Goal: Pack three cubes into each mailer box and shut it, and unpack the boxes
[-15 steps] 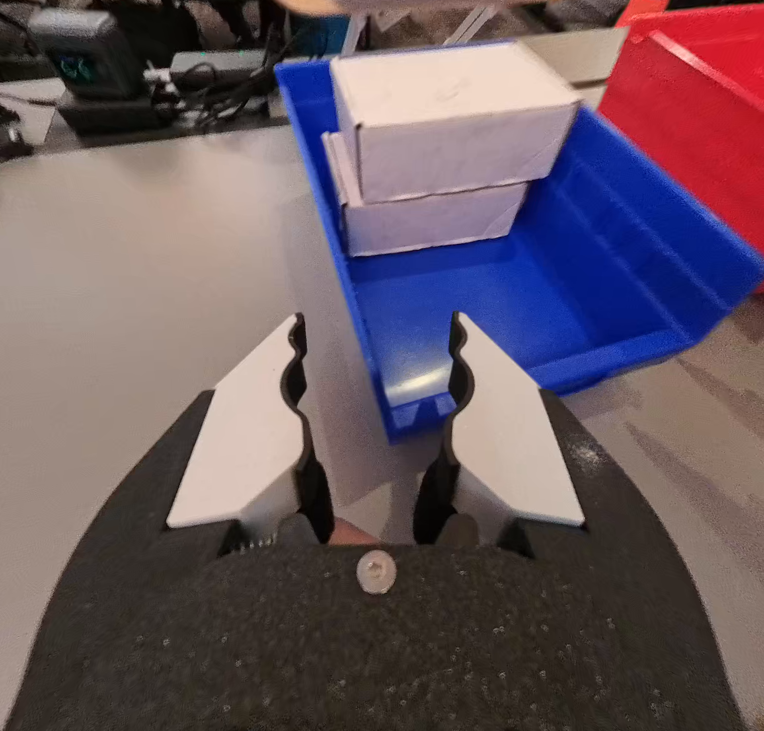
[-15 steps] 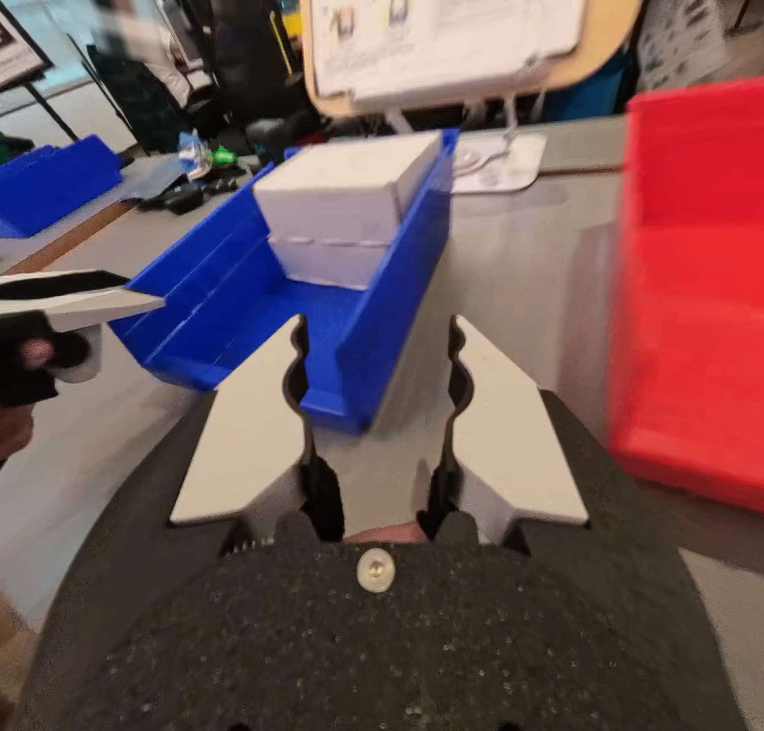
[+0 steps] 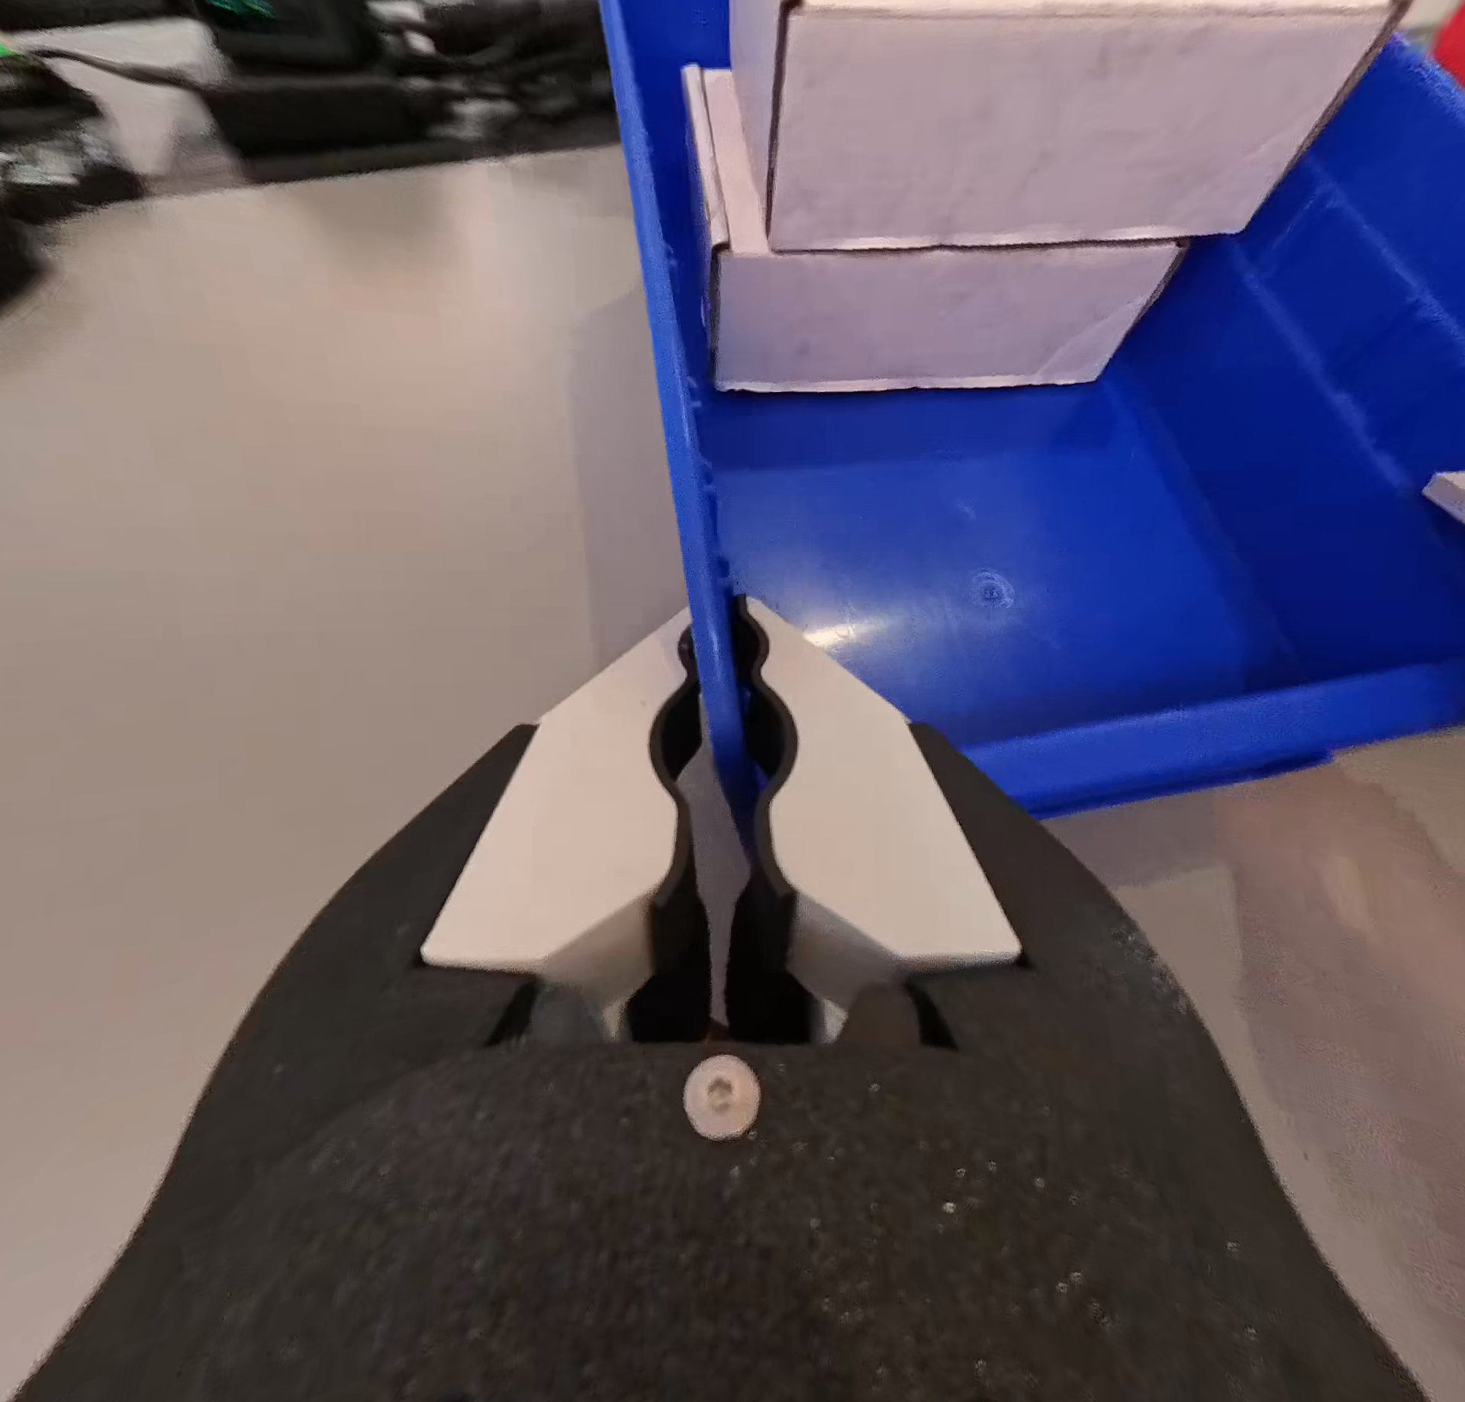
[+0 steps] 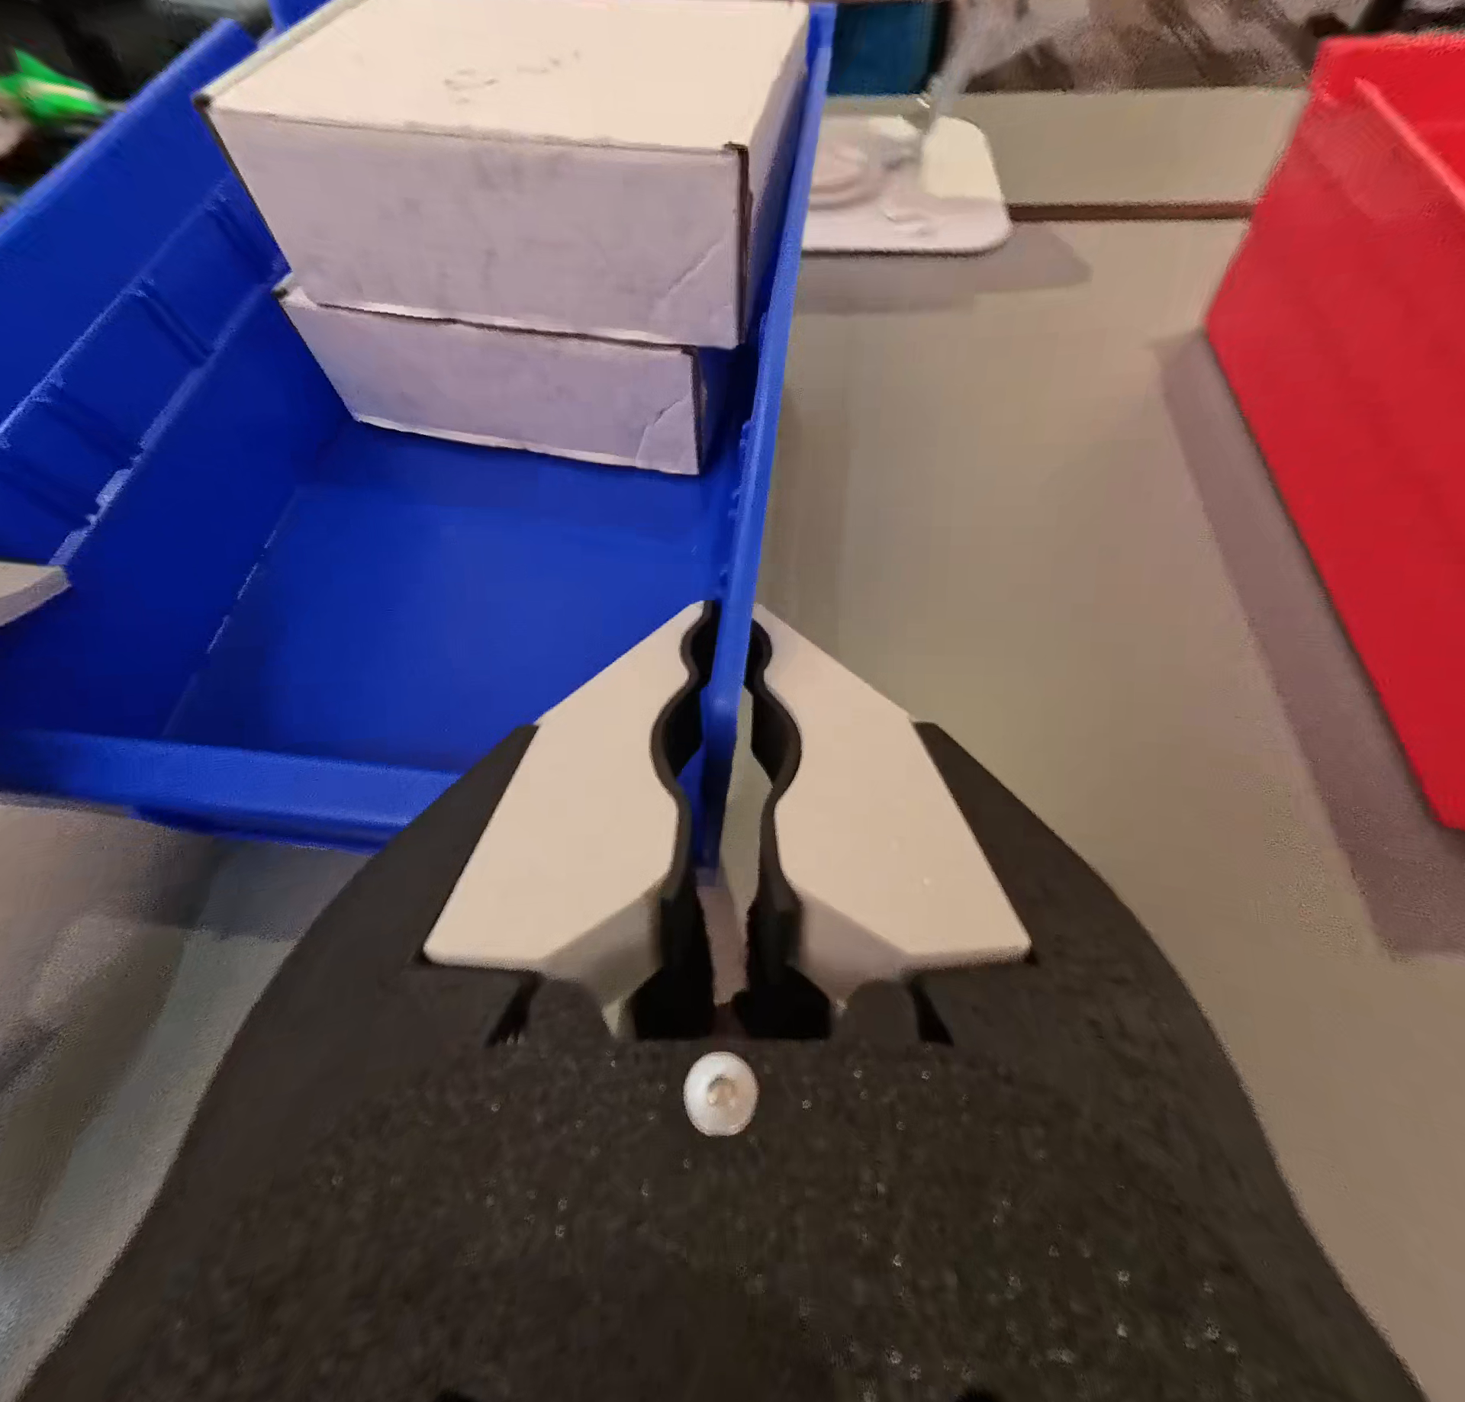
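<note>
A blue bin [image 3: 1030, 587] stands on the grey table and holds two shut white mailer boxes, stacked at its far end. The upper box [image 3: 1030, 112] lies on the lower box [image 3: 912, 318]. My left gripper [image 3: 717, 627] is shut on the bin's left side wall near the front. In the right wrist view the same bin [image 4: 396, 611] shows with the upper box [image 4: 507, 199] and the lower box [image 4: 515, 389]. My right gripper [image 4: 729, 619] is shut on the bin's right side wall near the front. No cubes are in view.
A red bin [image 4: 1363, 381] stands on the table to the right of the blue one. A white stand base [image 4: 912, 191] sits behind them. Dark devices and cables [image 3: 301, 56] lie along the far left table edge. Left tips to right tips: about 20 centimeters.
Both grippers were open and short of the blue bin. They have moved forward and closed on its side walls, left on the left wall, right on the right wall.
</note>
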`<state>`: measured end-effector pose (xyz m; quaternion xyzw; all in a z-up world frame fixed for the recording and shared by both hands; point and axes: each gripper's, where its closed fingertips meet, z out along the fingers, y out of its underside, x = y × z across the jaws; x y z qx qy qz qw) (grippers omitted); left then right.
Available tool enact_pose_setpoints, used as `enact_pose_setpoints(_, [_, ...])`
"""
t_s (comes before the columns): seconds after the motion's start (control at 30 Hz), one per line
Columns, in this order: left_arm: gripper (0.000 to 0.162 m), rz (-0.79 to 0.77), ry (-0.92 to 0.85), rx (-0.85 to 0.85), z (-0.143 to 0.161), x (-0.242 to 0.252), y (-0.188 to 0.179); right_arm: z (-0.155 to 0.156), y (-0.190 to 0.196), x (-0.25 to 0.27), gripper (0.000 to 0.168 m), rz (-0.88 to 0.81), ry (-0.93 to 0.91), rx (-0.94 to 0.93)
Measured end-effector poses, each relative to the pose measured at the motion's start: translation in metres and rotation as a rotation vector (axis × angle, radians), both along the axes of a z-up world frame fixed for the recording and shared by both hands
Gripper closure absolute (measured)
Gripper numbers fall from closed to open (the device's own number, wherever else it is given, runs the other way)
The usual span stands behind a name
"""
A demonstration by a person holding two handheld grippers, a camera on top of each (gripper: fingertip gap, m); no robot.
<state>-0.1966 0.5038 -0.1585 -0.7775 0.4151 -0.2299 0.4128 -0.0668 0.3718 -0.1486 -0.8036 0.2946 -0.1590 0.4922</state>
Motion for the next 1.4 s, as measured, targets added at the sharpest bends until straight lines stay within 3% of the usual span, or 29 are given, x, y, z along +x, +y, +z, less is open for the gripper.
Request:
enact_pose_setpoints(0.17, [0.162, 0.098, -0.008, 0.041, 0.013, -0.066, 0.065, 0.015, 0.077, -0.056, 0.164, 0.104, -0.041, 0.036])
enact_pose_setpoints(0.33, [0.162, 0.143, 0.008, 0.060, 0.007, -0.109, 0.111, 0.007, 0.127, -0.091, 0.164, 0.163, -0.068, 0.012])
enact_pose_setpoints(0.6, [0.162, 0.106, 0.067, 0.022, -0.015, -0.111, 0.120, -0.014, 0.128, -0.097, 0.163, 0.176, -0.045, -0.018])
enact_pose_setpoints(0.8, [0.158, 0.146, 0.028, -0.015, -0.010, -0.112, 0.119, -0.010, 0.123, -0.102, 0.152, 0.377, -0.037, -0.046])
enact_pose_setpoints(0.9, [0.134, 0.215, -0.050, 0.050, 0.022, -0.126, 0.117, 0.010, 0.093, -0.101, 0.129, 0.510, -0.028, -0.018])
enact_pose_setpoints(1.03, [0.128, 0.251, -0.176, 0.141, 0.068, -0.144, 0.097, 0.018, 0.020, -0.077, 0.130, 0.588, 0.140, 0.006])
enact_pose_setpoints(1.17, [0.129, 0.212, -0.190, 0.110, 0.054, -0.149, 0.044, 0.028, -0.064, -0.010, 0.130, 0.542, 0.239, 0.137])
enact_pose_setpoints(1.3, [0.130, 0.106, -0.165, 0.015, 0.030, -0.135, -0.006, 0.034, -0.149, 0.092, 0.121, 0.361, 0.147, 0.206])
enact_pose_setpoints(1.4, [0.129, 0.053, -0.122, 0.006, 0.018, -0.126, -0.022, 0.031, -0.212, 0.151, 0.112, 0.238, 0.118, 0.205])
